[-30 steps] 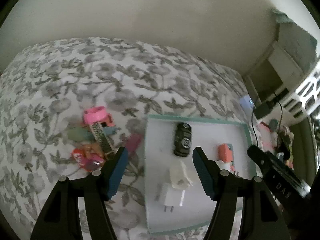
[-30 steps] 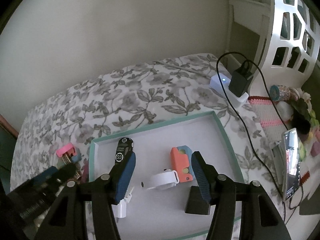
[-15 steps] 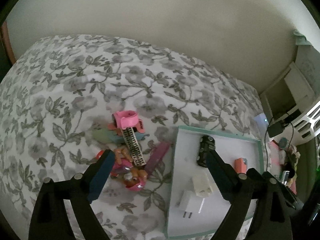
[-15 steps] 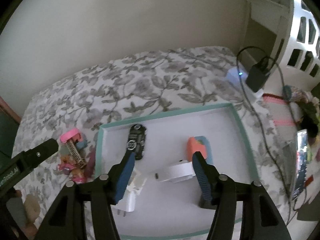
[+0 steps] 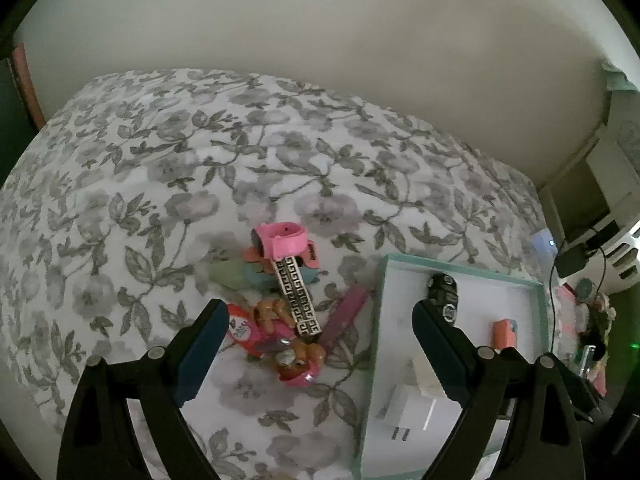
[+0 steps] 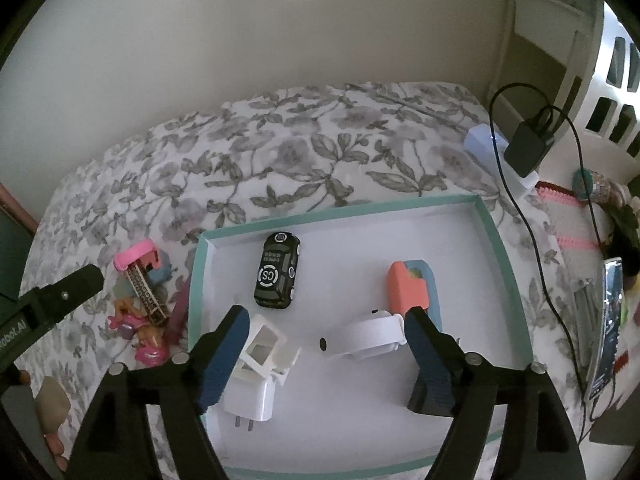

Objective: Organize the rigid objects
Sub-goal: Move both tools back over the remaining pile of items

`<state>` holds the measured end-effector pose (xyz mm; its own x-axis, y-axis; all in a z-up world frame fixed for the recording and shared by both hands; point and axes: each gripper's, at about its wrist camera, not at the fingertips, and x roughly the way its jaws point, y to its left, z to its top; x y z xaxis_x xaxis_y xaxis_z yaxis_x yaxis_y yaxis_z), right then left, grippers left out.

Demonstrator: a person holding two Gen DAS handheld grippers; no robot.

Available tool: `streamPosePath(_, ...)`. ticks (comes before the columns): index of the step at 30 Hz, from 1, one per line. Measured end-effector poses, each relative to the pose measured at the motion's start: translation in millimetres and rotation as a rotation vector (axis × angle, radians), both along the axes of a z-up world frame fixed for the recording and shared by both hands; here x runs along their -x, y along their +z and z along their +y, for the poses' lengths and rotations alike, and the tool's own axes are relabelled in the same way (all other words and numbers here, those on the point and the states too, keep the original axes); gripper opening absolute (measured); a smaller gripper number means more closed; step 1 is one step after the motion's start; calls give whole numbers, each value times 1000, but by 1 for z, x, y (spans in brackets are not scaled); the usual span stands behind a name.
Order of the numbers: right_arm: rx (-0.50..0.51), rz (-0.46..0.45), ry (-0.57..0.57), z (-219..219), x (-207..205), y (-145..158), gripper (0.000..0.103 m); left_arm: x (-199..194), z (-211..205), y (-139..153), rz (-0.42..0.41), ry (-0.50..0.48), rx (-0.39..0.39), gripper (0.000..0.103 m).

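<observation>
1. Left gripper (image 5: 320, 320): jaws spread wide, holding nothing, above pile of small toys (image 5: 286, 304) on floral bedspread (image 5: 160, 184).
2. Right gripper (image 6: 322, 330): wide apart, empty, over teal-rimmed tray (image 6: 494, 236).
3. In tray: black toy car (image 6: 277, 270) marked "SO"; white charger plug (image 6: 250, 398).

Both cameras look steeply down at the floral bed from fairly near. The left wrist view sits left of the teal tray (image 5: 379, 320), over the toy pile (image 5: 286, 308); the right wrist view hangs directly above the tray (image 6: 198, 264). Both share the tray and the pile (image 6: 144, 304).
</observation>
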<state>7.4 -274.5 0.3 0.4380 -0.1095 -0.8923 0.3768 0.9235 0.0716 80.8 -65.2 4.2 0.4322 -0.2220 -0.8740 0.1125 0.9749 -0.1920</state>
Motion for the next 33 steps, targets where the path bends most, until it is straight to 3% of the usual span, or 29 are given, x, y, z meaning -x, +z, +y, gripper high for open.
streamPosePath(3,2,-4,-3,0,0,-2,103,-1,3,-3,1,10,-12,93)
streamPosePath(16,3,-5,-3,1,-2,-4,103,-7,20,-9,30,60,-7,93)
streamPosePath(22,23,12,48,22,-9,-10,103,-15,64,-7,29,148,-2,93)
streamPosePath(33,-40,-2,197,90,-34,-20,103,-21,144,-9,32,311,3,93)
